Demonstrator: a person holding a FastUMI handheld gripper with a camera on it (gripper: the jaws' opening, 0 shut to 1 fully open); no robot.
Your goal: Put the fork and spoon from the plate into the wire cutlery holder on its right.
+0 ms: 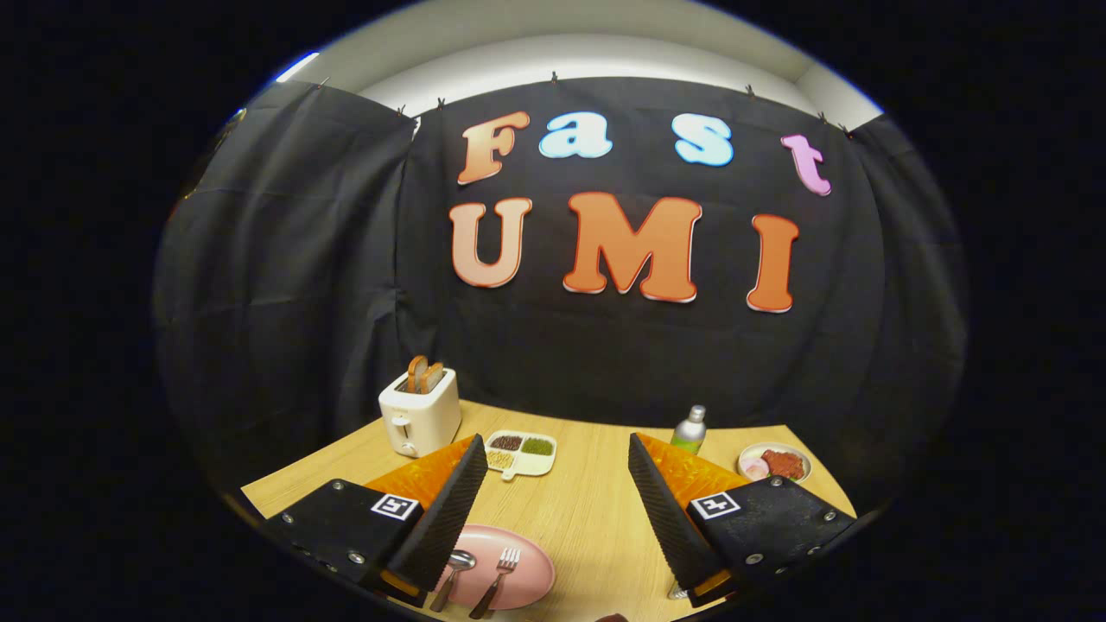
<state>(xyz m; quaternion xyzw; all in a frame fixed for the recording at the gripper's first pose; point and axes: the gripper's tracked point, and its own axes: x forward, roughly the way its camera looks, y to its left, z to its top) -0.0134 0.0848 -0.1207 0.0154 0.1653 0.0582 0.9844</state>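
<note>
We hold the tool (553,510) above the near part of a light wooden desk (587,510), its two fingers spread wide apart with nothing between them but bare wood. It grips nothing.

Low down, just inside the left finger (445,518), we see a pink plate (523,574). On it lie a spoon (453,574) and a fork (497,580), side by side, heads pointing away from us and handles toward us. The spoon sits nearer the left finger, its bowl just beside the finger's lower end; the fork lies to its right, apart from the spoon.

Under the lower end of the right finger (665,518) a small bit of pale wire or metal (676,592) shows; we cannot tell whether it is the cutlery holder.

Beyond the fingers, a white toaster (421,415) with two slices of toast (424,374) standing in its slots sits at the far left of the desk. Just ahead of the left finger is a white divided dish (521,453) with dark, green and pale grains in its compartments. Beyond the right finger stands a small silver bottle (689,429) with a green band, and to its right a shallow bowl (775,462) holding red and pink food.
</note>
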